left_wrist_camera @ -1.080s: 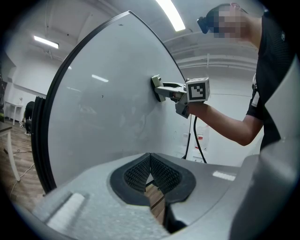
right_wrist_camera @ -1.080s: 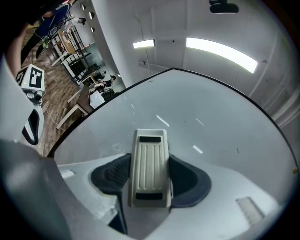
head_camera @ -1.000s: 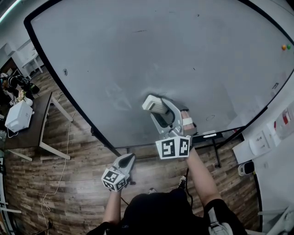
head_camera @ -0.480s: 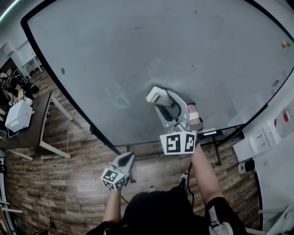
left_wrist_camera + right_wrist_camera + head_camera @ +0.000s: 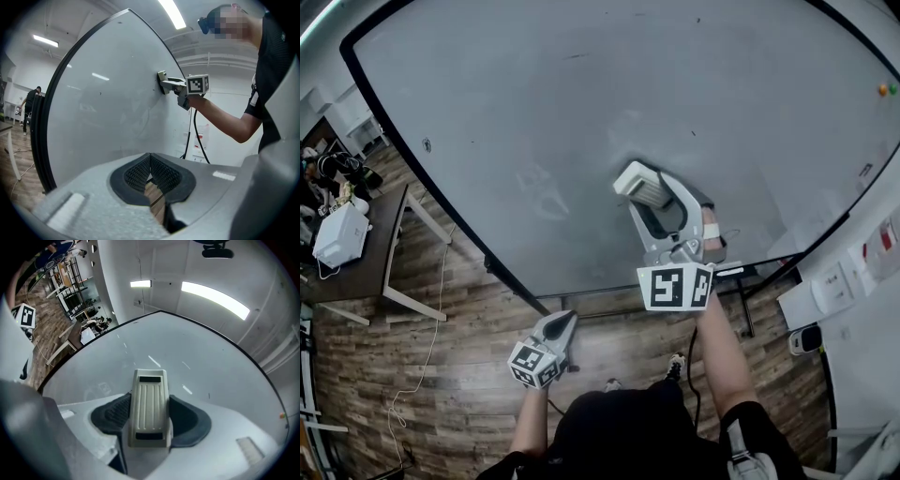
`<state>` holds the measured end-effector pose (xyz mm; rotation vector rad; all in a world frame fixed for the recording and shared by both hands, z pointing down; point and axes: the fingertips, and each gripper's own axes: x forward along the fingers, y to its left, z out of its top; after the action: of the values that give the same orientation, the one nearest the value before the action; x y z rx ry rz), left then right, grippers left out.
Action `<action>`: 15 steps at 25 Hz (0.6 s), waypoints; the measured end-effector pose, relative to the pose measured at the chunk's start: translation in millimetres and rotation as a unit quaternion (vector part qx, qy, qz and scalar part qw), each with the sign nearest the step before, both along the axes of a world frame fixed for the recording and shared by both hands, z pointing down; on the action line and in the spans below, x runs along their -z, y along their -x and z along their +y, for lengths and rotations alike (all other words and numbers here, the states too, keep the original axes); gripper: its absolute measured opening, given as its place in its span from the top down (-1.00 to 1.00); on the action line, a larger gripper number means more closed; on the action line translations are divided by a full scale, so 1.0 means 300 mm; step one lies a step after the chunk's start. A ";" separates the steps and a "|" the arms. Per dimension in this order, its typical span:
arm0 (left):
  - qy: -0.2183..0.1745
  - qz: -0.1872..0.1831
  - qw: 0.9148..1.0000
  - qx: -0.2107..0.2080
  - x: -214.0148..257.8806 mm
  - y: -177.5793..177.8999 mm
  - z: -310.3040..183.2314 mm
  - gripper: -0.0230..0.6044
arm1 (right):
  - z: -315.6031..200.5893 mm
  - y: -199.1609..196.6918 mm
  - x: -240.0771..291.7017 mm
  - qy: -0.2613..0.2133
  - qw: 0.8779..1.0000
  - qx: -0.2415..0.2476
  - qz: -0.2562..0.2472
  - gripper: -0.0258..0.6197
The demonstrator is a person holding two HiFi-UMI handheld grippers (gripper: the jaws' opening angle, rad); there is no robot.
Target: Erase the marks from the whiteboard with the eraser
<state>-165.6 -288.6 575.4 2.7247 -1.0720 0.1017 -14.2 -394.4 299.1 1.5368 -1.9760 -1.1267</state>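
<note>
The big black-framed whiteboard (image 5: 581, 103) fills the head view, with faint grey smears (image 5: 539, 187) left of centre. My right gripper (image 5: 645, 192) is shut on the cream ribbed eraser (image 5: 639, 183), which presses flat against the board near its lower middle. In the right gripper view the eraser (image 5: 149, 406) sits upright between the dark pads, the faint marks (image 5: 96, 391) to its left. My left gripper (image 5: 560, 330) hangs low by the person's body, shut with nothing in it; its ribbed pads (image 5: 150, 174) meet. From there, the right gripper and eraser (image 5: 162, 76) show on the board.
A dark wooden table (image 5: 356, 253) with a white device (image 5: 339, 234) stands at the left over wood flooring. The board's stand and tray (image 5: 741, 274) sit at lower right. Wall sockets (image 5: 830, 281) are at the right edge. Two small magnets (image 5: 887, 90) stick at the board's far right.
My right gripper has slid the eraser across the board to the right and slightly up. The left gripper has stayed low and still.
</note>
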 end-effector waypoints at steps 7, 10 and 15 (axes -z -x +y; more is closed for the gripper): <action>0.004 0.002 1.000 0.014 -0.016 0.031 0.010 0.89 | 0.001 0.167 -0.192 0.042 0.997 0.044 0.049 0.14; 0.008 0.002 1.000 0.018 -0.021 0.039 0.014 0.89 | 0.003 0.225 -0.275 0.041 0.993 0.049 0.095 0.14; 0.008 0.005 1.000 0.019 -0.016 0.035 0.011 0.89 | 0.000 0.209 -0.239 0.025 0.993 0.036 0.113 0.14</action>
<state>-176.2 -285.4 580.4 2.6868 -1.1153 0.0909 -77.1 -394.4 370.9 1.2601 -1.9049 -1.2120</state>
